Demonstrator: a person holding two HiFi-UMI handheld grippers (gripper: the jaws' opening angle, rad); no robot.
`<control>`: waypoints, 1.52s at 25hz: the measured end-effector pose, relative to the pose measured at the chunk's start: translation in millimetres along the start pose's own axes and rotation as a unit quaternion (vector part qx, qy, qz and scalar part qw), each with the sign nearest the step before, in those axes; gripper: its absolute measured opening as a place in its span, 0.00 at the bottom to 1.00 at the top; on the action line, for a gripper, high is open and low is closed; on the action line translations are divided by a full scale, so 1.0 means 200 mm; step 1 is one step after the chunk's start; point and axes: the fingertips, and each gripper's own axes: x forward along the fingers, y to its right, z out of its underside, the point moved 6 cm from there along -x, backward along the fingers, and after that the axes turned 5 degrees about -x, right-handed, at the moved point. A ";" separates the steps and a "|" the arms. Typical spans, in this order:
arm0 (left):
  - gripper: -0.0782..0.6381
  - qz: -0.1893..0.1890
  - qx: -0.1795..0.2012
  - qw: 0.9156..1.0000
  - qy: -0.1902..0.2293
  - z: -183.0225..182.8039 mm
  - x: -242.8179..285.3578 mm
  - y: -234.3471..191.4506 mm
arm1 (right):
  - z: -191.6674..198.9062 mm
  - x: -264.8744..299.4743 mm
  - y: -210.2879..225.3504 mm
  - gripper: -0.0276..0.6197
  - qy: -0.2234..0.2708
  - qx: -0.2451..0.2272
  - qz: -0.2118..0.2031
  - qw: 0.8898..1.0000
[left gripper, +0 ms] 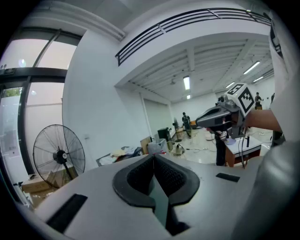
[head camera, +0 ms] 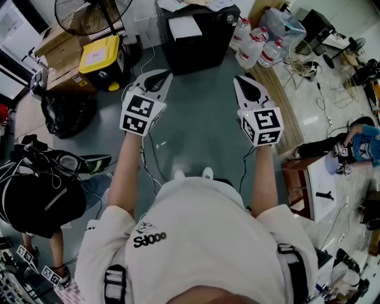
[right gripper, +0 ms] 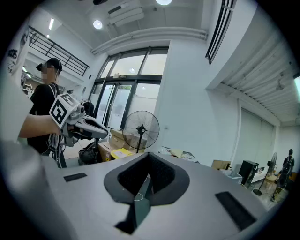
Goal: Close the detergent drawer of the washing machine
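I held my left tool (head camera: 157,79) and right tool (head camera: 248,88) mid-frame, both clenched, empty; a dark unit (head camera: 205,44), possibly a cabinet, stood upper centre.

The fan (head camera: 89,15) and the black box (head camera: 199,35) are running off the head view's top edge. A person in black (head camera: 35,202) is being cut by its left edge, a person in blue (head camera: 363,145) by its right, and the wearer's head (head camera: 214,295) by the bottom. In the left gripper view the right gripper (left gripper: 200,122) is showing side-on, one jaw hiding the other; far figures (left gripper: 186,119) are showing too small to tell, and a pale blur (left gripper: 276,187) is filling the lower right.
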 end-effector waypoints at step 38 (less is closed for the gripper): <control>0.13 -0.015 -0.017 0.999 -0.043 0.06 0.96 -0.85 | 0.16 1.19 0.60 0.05 0.025 0.032 -0.060 0.997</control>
